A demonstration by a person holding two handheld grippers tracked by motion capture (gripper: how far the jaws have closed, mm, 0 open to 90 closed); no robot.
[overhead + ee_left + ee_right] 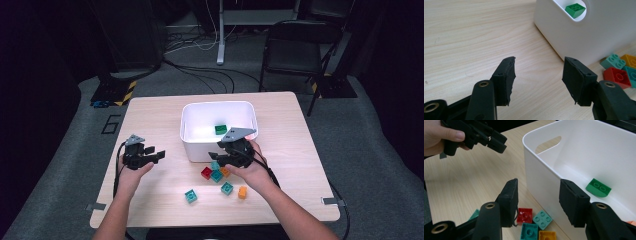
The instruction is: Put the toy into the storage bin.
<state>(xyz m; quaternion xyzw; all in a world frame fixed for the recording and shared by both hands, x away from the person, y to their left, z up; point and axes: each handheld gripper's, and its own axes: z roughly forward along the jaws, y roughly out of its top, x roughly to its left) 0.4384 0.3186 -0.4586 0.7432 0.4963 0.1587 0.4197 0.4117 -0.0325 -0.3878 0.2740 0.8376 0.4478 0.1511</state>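
A white bin (200, 146) stands at the table's middle with a green brick (220, 129) lying inside it. Several loose bricks lie in front of the bin: a red one (206, 173), teal ones (216, 175) and an orange one (242, 192). My right gripper (220, 159) hovers over the bin's near wall and the brick cluster, open, with nothing between its jaws (537, 195). Below it I see the red brick (524, 215) and a teal brick (542, 219). My left gripper (157, 155) is held open to the left of the bin, over bare wood (537, 72).
The wooden table (150, 115) has bare room on its left half and right of the bin. A black folding chair (295, 45) and floor cables lie beyond the far edge. Through the bin's handle slot the green brick (574, 10) shows.
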